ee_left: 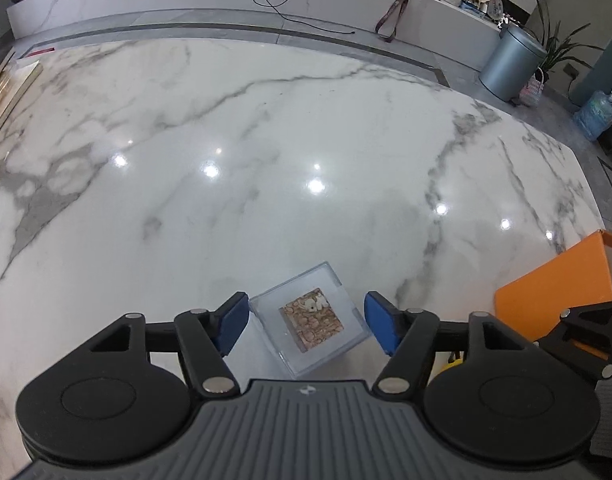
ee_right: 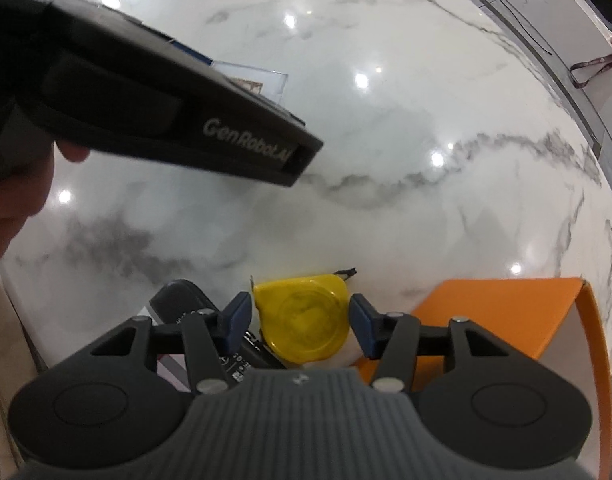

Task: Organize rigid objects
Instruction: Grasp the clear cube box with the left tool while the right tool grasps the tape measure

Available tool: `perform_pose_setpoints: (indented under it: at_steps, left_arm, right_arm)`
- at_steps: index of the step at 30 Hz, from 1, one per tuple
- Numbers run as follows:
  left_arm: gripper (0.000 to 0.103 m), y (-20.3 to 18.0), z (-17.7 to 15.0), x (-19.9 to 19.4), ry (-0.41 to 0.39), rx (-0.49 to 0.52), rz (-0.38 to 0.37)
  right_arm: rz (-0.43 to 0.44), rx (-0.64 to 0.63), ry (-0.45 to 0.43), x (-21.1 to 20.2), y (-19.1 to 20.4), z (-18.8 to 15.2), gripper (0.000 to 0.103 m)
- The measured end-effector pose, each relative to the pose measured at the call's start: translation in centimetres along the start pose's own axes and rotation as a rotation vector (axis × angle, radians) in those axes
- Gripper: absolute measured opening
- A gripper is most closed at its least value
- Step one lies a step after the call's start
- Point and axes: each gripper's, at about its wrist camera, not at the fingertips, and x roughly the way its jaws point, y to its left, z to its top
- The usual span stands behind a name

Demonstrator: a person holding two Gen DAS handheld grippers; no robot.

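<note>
"GenRobot.AI" marks the left gripper [ee_right: 177, 120] body. Left gripper's jaws stand released around a clear box [ee_left: 310, 318]; right gripper [ee_right: 299, 322] unclenched, straddling a yellow tape measure [ee_right: 306, 316].

Left claw [ee_left: 307, 326] angled steeply down, jaws wide apart; right claw [ee_right: 299, 325] pointing down, jaws parted.

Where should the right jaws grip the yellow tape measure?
From straight above, across the two curved edges of the yellow tape measure. It lies flat on the marble table, broad face up, so only the rim offers opposing surfaces. Avoid the tape tip.
</note>
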Motion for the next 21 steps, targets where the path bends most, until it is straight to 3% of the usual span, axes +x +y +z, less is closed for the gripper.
perform_pose_setpoints:
  at_steps: [4, 9, 15, 21]
  left_arm:
    - [0.068, 0.4, -0.1, -0.2, 0.025, 0.02, -0.028]
    - [0.068, 0.0, -0.7, -0.6, 0.089, 0.131, -0.051]
    - [0.076, -0.7, -1.6, 0.0, 0.096, 0.176, -0.023]
    - [0.062, -0.9, -2.0, 0.3, 0.088, 0.189, -0.004]
  right_arm:
    - [-0.003, -0.011, 0.02, 0.7, -0.1, 0.3, 0.058]
    - [0.007, -0.008, 0.039, 1.5, -0.2, 0.5, 0.058]
    - [-0.001, -0.008, 0.046, 1.8, 0.0, 0.5, 0.058]
    - [-0.006, -0.011, 0.044, 2.1, -0.3, 0.6, 0.056]
